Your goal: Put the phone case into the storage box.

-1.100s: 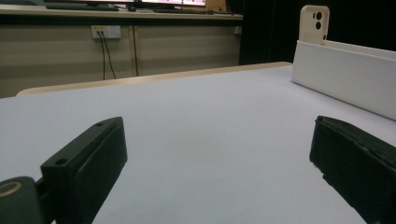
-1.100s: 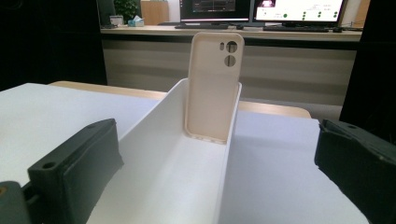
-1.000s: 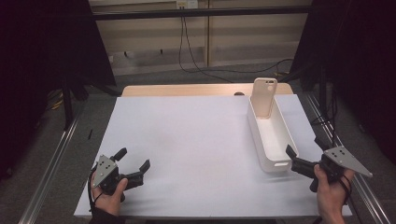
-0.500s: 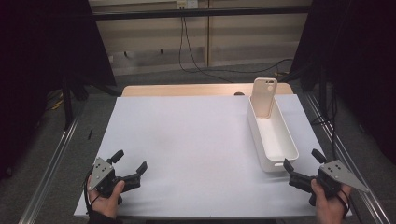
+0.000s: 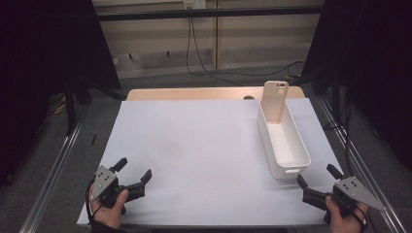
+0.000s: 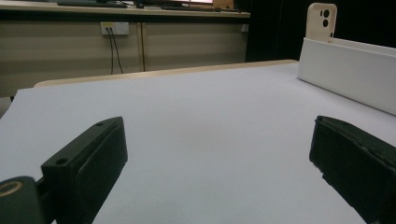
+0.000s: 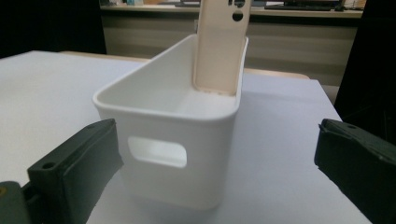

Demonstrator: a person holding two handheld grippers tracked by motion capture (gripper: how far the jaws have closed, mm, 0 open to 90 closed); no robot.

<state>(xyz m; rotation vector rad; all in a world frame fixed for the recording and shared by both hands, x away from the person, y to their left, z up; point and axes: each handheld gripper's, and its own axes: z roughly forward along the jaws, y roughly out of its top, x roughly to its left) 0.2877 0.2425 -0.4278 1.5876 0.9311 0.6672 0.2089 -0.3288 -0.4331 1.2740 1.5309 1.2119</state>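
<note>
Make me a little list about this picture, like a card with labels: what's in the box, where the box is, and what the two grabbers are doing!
box: white bin, right side of the white table sheet
in the box: beige phone case, standing at the far end, leaning on the wall
left gripper: open, holding nothing, near corner of the sheet
right gripper: open, holding nothing, just in front of the bin's near end, not touching it
bin's near end: has a handle hole
</note>
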